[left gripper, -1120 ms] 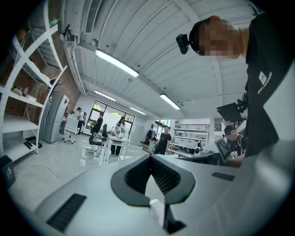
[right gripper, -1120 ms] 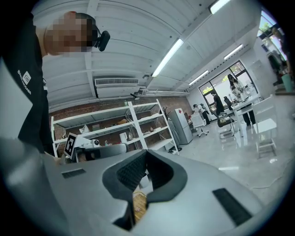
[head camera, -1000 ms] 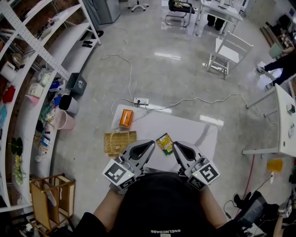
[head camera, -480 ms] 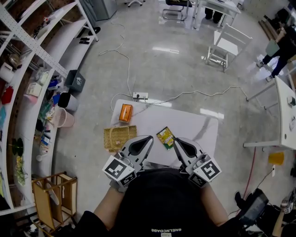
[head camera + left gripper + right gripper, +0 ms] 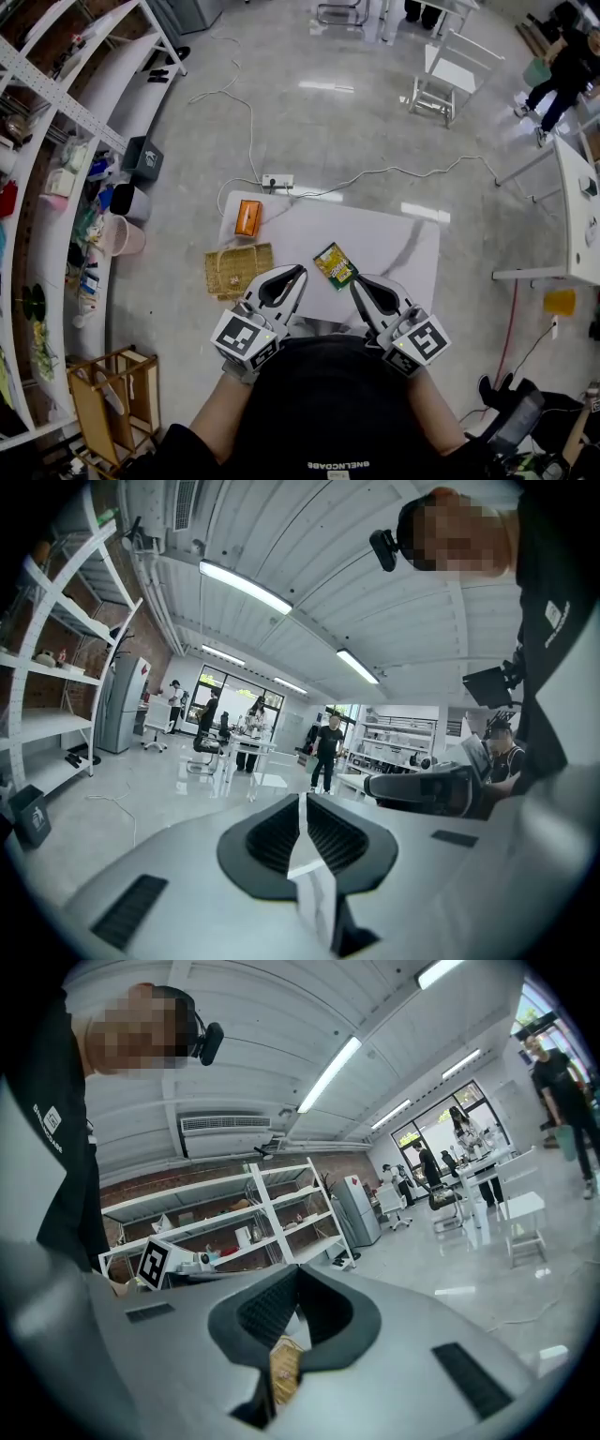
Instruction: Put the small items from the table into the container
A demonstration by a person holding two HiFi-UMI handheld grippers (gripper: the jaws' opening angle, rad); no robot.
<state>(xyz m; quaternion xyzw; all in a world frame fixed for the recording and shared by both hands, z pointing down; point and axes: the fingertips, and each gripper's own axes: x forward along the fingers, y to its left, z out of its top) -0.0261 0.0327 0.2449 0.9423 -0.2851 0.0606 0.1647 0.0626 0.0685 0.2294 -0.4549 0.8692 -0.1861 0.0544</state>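
- On the white marbled surface (image 5: 394, 248), three loose things: one orange box (image 5: 247, 217) at the far left corner, one woven basket (image 5: 239, 270) at the left edge, and one yellow-green snack packet (image 5: 336, 264) near the middle.
- Orange box and snack packet both lie outside the basket. The box is just beyond the basket and the packet is well to its right.
- Two grippers at the near edge, each carrying one cube with a black-and-white square marker.
- Left gripper (image 5: 302, 799): fingers (image 5: 275, 836) closed tip to tip, nothing held. It is near the basket's right side.
- Right gripper (image 5: 298, 1269): fingers (image 5: 265, 1312) also closed at the tips and empty. A yellowish patch shows through the gap behind them, and I cannot tell what it is.
- Packet lies just beyond and between the two tips, touching neither.
- Print on the box and packet is too small to read.
- One white power strip (image 5: 277, 180) on the floor beyond the surface.
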